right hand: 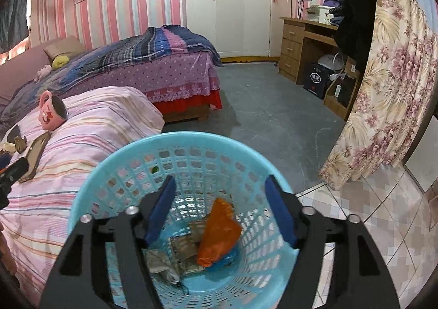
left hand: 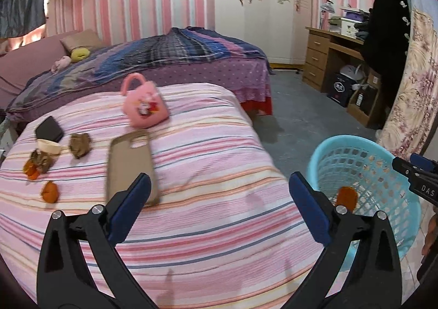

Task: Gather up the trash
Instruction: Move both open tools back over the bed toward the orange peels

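Left wrist view, obscured: phone case [left hand: 131,165] on the striped bedspread [left hand: 205,161] is motion-blurred; its near end sits behind the left finger. The small scraps at the far left are too blurred to identify surely.
Right wrist view, obscured: left gripper [right hand: 13,172] cut off at the frame's left edge; the grey and tan scraps under the orange wrapper [right hand: 219,232] are hard to tell apart.
Left gripper [left hand: 219,191]: fingers spread wide, nothing between them, poised over bare bedspread.
Right gripper [right hand: 219,199]: fingers parted, not pressing on anything, poised over the mouth of the blue basket [right hand: 90,185].
Trash, placed: orange wrapper lies inside the basket, below and between the right fingers, apart from both pads.
Trash, remaining: orange peel pieces [left hand: 49,191] and a brown crumpled scrap [left hand: 80,145] on the bedspread, well to the left of the left fingers.
Basket position: on the floor just beside the bed's corner.
Count, baskets: one.
Count, orange wrappers in basket: one.
Count, pink mugs [left hand: 145,106]: one, on its side.
Count, phone cases: one.
Count, dark wallets [left hand: 49,129]: one.
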`<state>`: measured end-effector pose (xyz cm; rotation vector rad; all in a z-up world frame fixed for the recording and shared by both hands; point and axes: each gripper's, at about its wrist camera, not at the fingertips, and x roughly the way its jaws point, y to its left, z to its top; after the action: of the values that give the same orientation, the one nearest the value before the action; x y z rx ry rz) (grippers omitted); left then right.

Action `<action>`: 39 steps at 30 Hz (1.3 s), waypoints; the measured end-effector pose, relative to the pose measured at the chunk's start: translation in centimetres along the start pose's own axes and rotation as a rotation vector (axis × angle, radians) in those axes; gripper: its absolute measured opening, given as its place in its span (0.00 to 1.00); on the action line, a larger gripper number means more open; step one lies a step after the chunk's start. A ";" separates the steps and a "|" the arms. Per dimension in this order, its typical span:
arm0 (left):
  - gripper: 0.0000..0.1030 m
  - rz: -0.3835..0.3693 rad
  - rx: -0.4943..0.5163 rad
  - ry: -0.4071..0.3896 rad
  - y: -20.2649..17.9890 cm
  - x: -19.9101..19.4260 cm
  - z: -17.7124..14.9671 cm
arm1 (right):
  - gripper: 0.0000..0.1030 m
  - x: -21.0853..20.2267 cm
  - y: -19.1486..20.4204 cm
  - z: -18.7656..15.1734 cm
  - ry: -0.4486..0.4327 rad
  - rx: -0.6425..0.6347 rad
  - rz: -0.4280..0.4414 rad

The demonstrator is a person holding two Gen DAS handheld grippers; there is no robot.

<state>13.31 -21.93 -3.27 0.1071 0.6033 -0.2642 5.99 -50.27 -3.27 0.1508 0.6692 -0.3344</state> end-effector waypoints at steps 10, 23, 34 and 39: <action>0.95 0.092 -0.049 -0.031 6.6 -3.2 -0.4 | 0.83 -1.1 4.3 0.1 -0.055 -0.026 -0.008; 0.95 0.223 -0.110 -0.064 15.8 -5.4 -0.6 | 0.91 -1.4 10.9 0.9 -0.085 -0.087 0.044; 0.95 0.279 -0.168 -0.045 23.1 -4.4 -1.1 | 0.95 -1.4 17.2 0.7 -0.103 -0.126 0.078; 0.95 0.298 -0.166 -0.030 25.9 -4.2 -1.7 | 0.95 -1.5 19.9 0.8 -0.104 -0.137 0.118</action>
<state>16.23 4.17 -1.63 0.0320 0.5692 0.0727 12.38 -31.45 -1.13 0.0415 0.5751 -0.1807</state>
